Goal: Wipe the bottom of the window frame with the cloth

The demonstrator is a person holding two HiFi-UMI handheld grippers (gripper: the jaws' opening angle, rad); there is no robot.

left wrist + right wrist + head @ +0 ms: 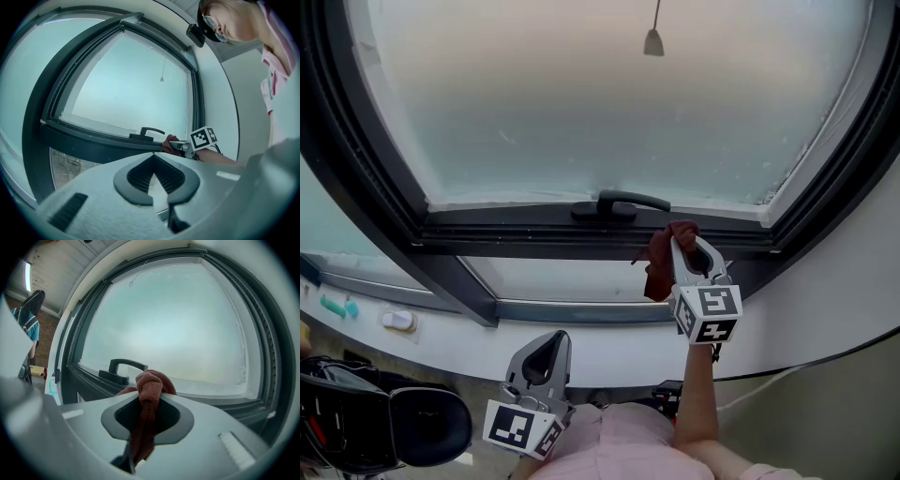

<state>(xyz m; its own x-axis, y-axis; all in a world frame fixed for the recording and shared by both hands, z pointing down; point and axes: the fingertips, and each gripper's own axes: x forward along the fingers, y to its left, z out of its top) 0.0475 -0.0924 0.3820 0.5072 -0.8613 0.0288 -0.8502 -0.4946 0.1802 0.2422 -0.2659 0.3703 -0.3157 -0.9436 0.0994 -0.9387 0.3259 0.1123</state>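
Partly hidden cloth (between right jaws)

Left gripper, jaws together, empty, beneath the dark window frame

Lighting: we note soft, even daylight through the frosted window pane, brightest mid-frame; window frame dark, backlit. Both gripper views: we log heavy fisheye bending, black corners, bluish cast.
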